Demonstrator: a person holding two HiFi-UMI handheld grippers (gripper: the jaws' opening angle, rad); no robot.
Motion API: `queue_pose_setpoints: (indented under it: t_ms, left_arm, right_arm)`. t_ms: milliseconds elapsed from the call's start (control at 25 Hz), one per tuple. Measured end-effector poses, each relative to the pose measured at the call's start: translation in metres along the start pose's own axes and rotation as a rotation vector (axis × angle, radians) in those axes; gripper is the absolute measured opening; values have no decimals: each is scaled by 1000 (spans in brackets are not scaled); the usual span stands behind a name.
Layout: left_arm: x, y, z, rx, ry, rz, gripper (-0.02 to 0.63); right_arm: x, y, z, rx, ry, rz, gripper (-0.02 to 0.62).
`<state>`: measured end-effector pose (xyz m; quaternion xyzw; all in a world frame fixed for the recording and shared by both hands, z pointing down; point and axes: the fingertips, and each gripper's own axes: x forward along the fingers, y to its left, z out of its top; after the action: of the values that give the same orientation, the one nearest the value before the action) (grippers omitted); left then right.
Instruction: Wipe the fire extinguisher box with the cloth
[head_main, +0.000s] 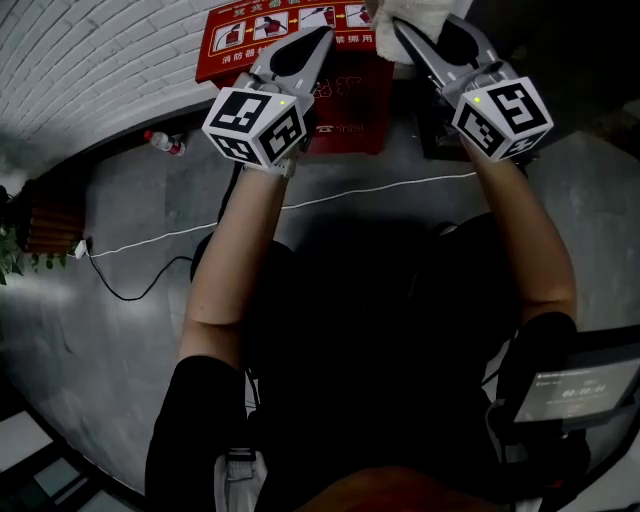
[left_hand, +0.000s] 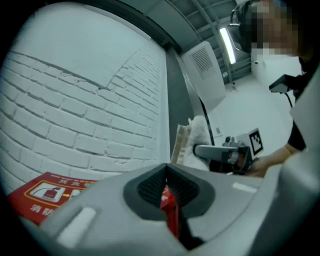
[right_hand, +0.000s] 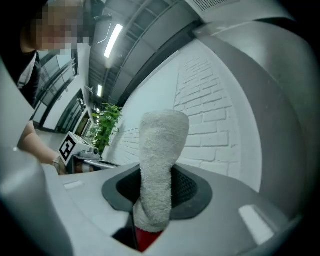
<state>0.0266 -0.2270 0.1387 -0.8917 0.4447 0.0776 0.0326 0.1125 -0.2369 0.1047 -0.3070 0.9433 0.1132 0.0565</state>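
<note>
The red fire extinguisher box (head_main: 345, 100) stands on the floor against a white brick wall, its top carrying a pictogram label (head_main: 250, 35). My right gripper (head_main: 400, 35) is shut on a white terry cloth (head_main: 415, 15) just over the box's top right corner; the cloth (right_hand: 161, 160) sticks up between the jaws (right_hand: 157, 182). To its left, my left gripper (head_main: 322, 38) hovers over the box top, shut and holding nothing. In the left gripper view the jaws (left_hand: 167, 172) meet, with red box (left_hand: 45, 192) below and the cloth (left_hand: 200, 137) to the right.
A plastic bottle (head_main: 165, 143) lies by the wall left of the box. A white cable (head_main: 300, 200) and a black cable (head_main: 130, 290) cross the grey floor. A potted plant (head_main: 20, 250) stands at far left. A dark item (head_main: 440, 130) sits right of the box.
</note>
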Motion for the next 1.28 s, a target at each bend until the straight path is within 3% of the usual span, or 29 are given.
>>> queue_pose_setpoints:
  t_ms: [200,440,520,680,920,1080,1280]
  left_arm:
    - [44,-38,6,7,-13,-41,0]
    - [82,-83,-11,37,10,-69,0]
    - [84,-91,-23,55,27,-57,0]
    - [89,-95,-47,97,66,-8,0]
    - [87,-96,-77,64,84,59,0]
    - [74,-91,-102,42,115,87,0]
    - [64,-71,-130,-13,142,132,0]
  right_arm:
    - [-20,-70,-6,-134,44,-171,129]
    - [-12,-112,-66,-192,194,-249,130]
    - [-7,-112,-90,-233,263,-235,132]
    - [7,-111,-141,-451,433,-147,132]
    - [22,-111,-188,-621,600,-124,132]
    - [27,-102,-203,-657,644,-103,133]
    - [23,-72,-245,-853,687,8,133]
